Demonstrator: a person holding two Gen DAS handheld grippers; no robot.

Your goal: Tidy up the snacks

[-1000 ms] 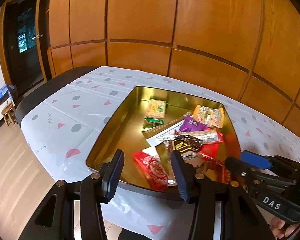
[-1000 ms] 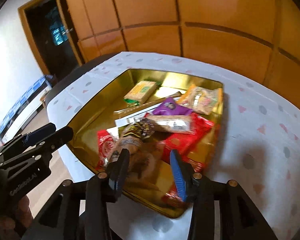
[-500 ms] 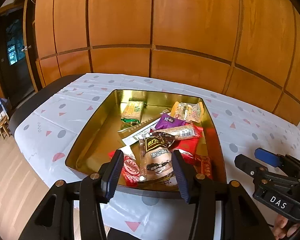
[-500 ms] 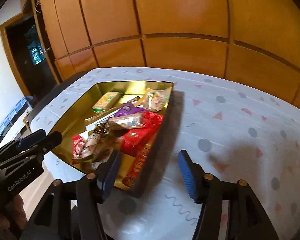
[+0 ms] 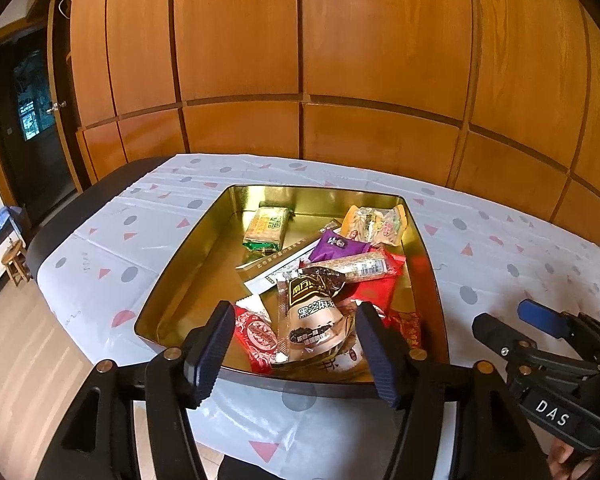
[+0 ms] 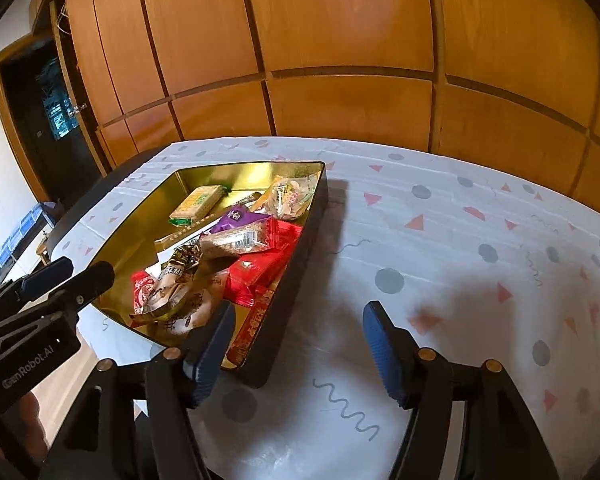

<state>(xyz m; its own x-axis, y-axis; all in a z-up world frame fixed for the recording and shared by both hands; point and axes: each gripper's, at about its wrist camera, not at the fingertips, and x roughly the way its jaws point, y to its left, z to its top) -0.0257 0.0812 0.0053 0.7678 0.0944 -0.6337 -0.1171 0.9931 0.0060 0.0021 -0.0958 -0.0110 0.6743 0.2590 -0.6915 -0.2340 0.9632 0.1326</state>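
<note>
Snacks within gold tin's walls, bare tablecloth beside.

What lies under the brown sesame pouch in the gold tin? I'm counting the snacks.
The brown pouch overlaps a red wrapper and a pale printed packet; anything beneath is hidden.

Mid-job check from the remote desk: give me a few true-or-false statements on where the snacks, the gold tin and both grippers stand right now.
1. All visible snacks lie inside the gold tin. True.
2. The left gripper is shut on the brown sesame packet. False: its jaws are open, with nothing between them.
3. The right gripper is open, to the right of the tin over the tablecloth. True.
4. The purple packet lies on the tablecloth. False: it is in the tin.
5. The green-edged cracker packet lies apart from the pile, toward the tin's far end. True.
</note>
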